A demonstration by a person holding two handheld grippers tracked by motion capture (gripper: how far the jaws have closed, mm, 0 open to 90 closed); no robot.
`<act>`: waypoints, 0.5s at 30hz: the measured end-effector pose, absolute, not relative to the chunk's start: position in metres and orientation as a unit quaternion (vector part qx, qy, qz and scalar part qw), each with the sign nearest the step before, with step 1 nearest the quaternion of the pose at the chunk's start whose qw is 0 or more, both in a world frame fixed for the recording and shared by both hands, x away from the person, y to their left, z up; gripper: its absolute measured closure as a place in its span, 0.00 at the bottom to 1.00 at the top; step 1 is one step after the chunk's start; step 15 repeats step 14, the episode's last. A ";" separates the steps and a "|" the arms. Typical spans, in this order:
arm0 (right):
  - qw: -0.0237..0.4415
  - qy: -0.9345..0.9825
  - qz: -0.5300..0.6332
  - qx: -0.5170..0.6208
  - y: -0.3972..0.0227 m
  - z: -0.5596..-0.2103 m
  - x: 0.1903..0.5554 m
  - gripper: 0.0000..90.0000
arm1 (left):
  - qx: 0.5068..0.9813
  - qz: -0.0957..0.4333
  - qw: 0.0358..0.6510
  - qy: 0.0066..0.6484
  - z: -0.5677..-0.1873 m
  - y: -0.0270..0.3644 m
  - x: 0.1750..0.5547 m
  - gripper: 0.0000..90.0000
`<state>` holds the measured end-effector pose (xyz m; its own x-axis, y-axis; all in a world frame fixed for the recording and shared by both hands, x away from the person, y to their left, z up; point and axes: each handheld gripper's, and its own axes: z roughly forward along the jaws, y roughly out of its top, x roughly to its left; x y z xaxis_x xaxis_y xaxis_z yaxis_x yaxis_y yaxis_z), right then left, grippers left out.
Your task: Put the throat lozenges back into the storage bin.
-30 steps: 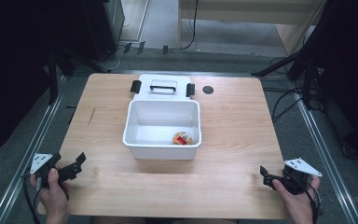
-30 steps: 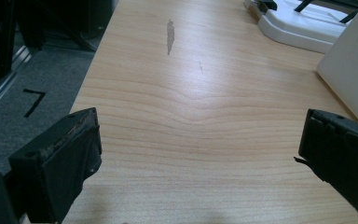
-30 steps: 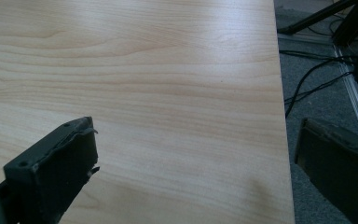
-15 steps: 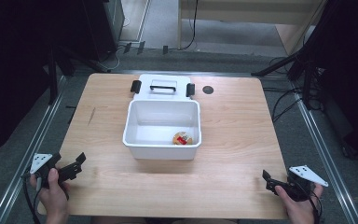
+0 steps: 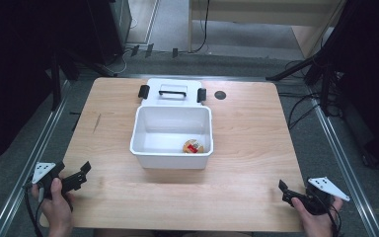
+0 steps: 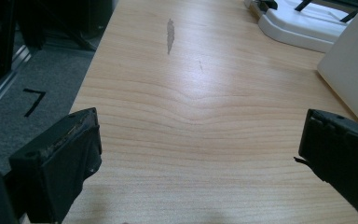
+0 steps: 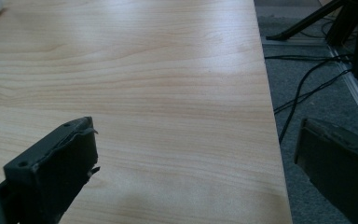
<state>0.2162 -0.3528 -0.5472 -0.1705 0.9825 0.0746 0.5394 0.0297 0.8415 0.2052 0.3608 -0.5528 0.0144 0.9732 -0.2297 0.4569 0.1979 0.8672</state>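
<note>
- Two hand-held grippers sit at the bottom of the high view, one in each lower corner, and I am working them from afar.
- Lower left of the high view: my left gripper (image 5: 83, 173) is held by a hand (image 5: 56, 207) over the near left corner of the wooden table (image 5: 256, 148). Its jaws stand spread apart and hold nothing.
- From the left gripper view, the two black jaws rise at the lower left and lower right edges with a wide stretch of bare wood between them.
- Lower right of the high view: my right gripper (image 5: 284, 190) is held by the other hand (image 5: 318, 219) at the near right corner of the table. Its jaws are also released and empty.
- From the right gripper view, one jaw hangs over the wood at the lower left, and the other at the lower right over the grey floor past the table's edge.
- Middle of the high view: a white bin (image 5: 171, 159) stands on the table, well apart from both grippers and roughly midway between them.
- Inside the bin, toward its lower right corner in the frame, lies a small orange and red item (image 5: 193, 146); it is too small for me to tell what it is.
- Just beyond the bin, touching or nearly touching its far wall, a white lid (image 5: 172, 91) with a dark handle and black clips lies flat.
- Upper right of the lid, a small dark round spot (image 5: 220, 95) marks the tabletop.
</note>
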 end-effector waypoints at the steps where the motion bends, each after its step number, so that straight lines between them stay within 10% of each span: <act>1: 0.286 0.661 0.387 0.576 -0.352 -0.547 0.216 0.00 | 0.560 0.294 0.440 0.637 -0.553 0.361 0.205 0.00; 15: 0.291 0.668 0.371 0.576 -0.347 -0.548 0.218 0.00 | 0.559 0.293 0.440 0.639 -0.553 0.361 0.205 0.00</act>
